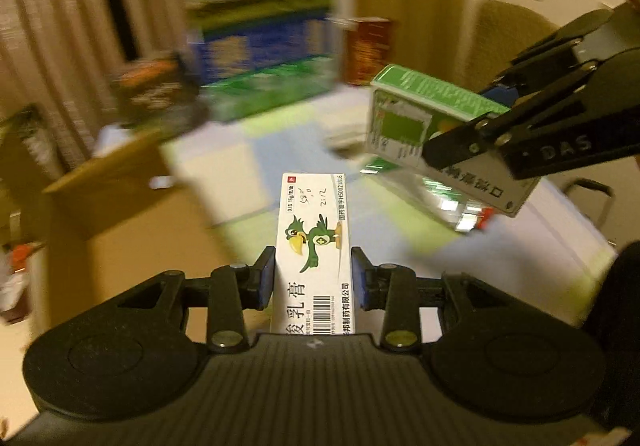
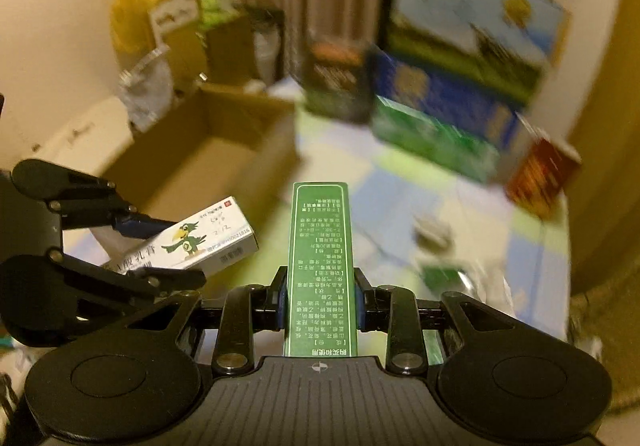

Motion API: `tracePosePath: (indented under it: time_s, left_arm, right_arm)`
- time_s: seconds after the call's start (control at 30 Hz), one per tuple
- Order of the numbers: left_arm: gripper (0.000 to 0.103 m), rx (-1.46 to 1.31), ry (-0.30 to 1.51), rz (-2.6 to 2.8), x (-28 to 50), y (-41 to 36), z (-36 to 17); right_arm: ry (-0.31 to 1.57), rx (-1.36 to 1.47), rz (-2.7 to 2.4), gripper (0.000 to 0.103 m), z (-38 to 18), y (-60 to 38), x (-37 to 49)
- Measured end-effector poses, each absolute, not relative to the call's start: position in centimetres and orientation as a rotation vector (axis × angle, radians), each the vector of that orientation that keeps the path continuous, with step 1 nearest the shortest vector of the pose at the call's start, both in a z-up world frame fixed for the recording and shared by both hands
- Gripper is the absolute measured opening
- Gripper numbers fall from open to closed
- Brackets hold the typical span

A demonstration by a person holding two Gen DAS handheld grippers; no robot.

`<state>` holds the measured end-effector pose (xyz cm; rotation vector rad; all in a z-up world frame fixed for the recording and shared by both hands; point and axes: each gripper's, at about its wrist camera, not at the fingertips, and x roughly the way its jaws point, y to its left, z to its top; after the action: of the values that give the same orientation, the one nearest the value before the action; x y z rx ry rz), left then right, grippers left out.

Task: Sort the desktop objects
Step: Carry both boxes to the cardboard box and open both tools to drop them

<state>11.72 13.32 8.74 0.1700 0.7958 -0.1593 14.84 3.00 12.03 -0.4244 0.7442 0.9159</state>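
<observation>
My left gripper [image 1: 313,278] is shut on a white medicine box [image 1: 314,242] printed with a green bird, held lengthwise above the table. In the right wrist view that white box [image 2: 192,242] and the left gripper [image 2: 132,246] appear at the left. My right gripper [image 2: 320,298] is shut on a narrow green box [image 2: 320,258] with white text. The same green box [image 1: 424,118] hangs at the right of the left wrist view, clamped by the right gripper [image 1: 468,150]. Both boxes are lifted off the checked tablecloth [image 1: 248,162].
An open cardboard box [image 2: 216,150] stands at the table's left. Blurred cartons line the back: a dark one [image 2: 336,82], a green one [image 2: 432,138], a blue one [image 2: 444,94] and a red-brown one [image 2: 540,174]. Small packets [image 2: 440,270] lie on the cloth to the right.
</observation>
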Motion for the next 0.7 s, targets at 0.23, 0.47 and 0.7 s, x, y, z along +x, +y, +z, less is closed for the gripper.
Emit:
tracePosePath:
  time_s: [0.23, 0.47, 0.7]
  left_arm:
    - [0.033, 0.085, 0.792, 0.034, 11.1, 24.0, 9.7]
    - [0.033, 0.026, 0.800, 0.073, 12.5, 28.9, 7.8]
    - [0.047, -0.008, 0.802, 0.076, 13.6, 30.8, 4.9]
  right_arm:
    - [0.758, -0.360, 0.979, 0.027, 12.5, 13.6, 13.4]
    - [0.792, -0.358, 0.983, 0.027, 9.5, 19.9, 13.0]
    - [0.843, -0.347, 0.963, 0.028, 6.4, 22.1, 14.8]
